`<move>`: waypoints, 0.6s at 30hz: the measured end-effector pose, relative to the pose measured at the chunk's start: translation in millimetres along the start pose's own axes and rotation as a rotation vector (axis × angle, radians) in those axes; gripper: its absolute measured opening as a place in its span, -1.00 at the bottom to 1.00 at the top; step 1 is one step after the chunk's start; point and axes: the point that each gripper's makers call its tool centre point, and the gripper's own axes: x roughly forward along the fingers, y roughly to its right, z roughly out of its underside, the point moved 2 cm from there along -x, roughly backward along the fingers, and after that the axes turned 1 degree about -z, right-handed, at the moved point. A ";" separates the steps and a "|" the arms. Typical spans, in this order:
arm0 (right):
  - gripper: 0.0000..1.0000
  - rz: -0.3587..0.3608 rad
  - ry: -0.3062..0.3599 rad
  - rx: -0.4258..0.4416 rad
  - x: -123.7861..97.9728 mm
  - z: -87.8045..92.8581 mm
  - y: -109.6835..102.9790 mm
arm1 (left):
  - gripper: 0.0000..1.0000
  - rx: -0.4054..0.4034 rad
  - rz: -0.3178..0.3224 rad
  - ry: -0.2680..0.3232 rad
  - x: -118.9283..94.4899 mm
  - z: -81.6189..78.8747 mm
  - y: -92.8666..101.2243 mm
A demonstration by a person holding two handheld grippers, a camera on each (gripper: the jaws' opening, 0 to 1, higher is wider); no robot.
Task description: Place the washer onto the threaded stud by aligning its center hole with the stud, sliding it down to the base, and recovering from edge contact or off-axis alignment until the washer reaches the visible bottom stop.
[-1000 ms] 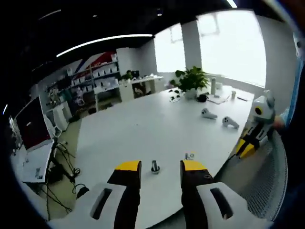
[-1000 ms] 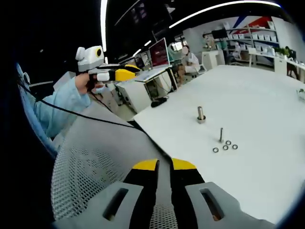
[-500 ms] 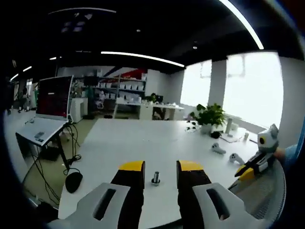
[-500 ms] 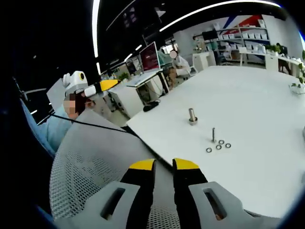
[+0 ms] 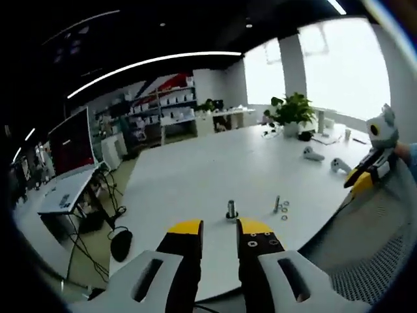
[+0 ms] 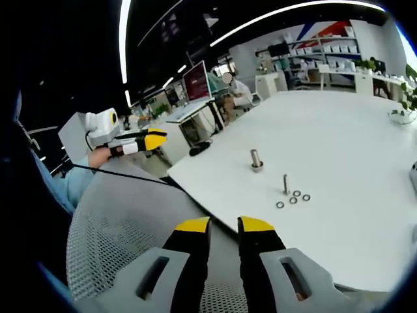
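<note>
On the white table (image 5: 195, 176) a short threaded stud (image 5: 231, 210) stands upright on its round base, just beyond my left gripper (image 5: 220, 228), whose yellow-tipped jaws are narrowly open and hold nothing. Right of the stud are a thin upright bolt (image 5: 277, 203) and a few loose washers (image 5: 285, 209). My right gripper (image 6: 224, 225) hangs over a mesh chair back, short of the table edge, open a little and holding nothing. From there the stud (image 6: 256, 160), bolt (image 6: 285, 184) and washers (image 6: 293, 199) lie ahead on the table. The left gripper (image 6: 154, 139) also shows at the left, in a hand.
A grey mesh chair back (image 6: 124, 228) lies between me and the table's near edge. Two white controllers (image 5: 313, 155) and a potted plant (image 5: 291, 112) sit far across the table. A monitor desk (image 5: 68, 189) stands to the left of it.
Both cameras have shifted. The left jaws stand closer together than a second ago, and the right jaws a little wider. In the right gripper view the left gripper has come lower.
</note>
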 end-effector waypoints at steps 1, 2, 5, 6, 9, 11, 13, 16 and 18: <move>-0.62 0.004 -0.001 0.012 -0.4 0.9 0.5 | -0.59 0.002 0.020 -0.037 0.7 5.6 3.5; -0.62 0.003 0.001 0.019 -0.7 1.3 0.4 | -0.55 0.010 0.048 -0.096 2.8 14.7 8.4; -0.62 0.013 0.013 0.033 -1.4 0.3 1.8 | -0.45 0.049 0.035 -0.096 4.6 15.3 7.0; -0.62 0.013 0.015 0.032 -1.3 -0.3 1.9 | -0.46 0.045 0.025 -0.082 3.7 13.1 4.9; -0.61 0.007 -0.003 0.030 -0.4 1.8 0.9 | -0.45 0.047 0.020 -0.091 3.6 14.7 4.6; -0.57 0.007 -0.039 0.037 0.6 7.2 0.5 | -0.45 0.066 0.025 -0.116 3.3 19.1 6.5; -0.56 0.005 -0.079 0.027 1.8 11.4 0.4 | -0.46 0.075 0.030 -0.135 3.3 22.0 7.5; -0.56 -0.008 -0.117 0.000 3.3 13.9 -1.3 | -0.46 0.080 0.036 -0.163 4.9 27.8 5.3; -0.56 -0.017 -0.117 -0.011 4.1 13.1 -2.9 | -0.47 0.080 0.038 -0.169 4.9 28.5 4.5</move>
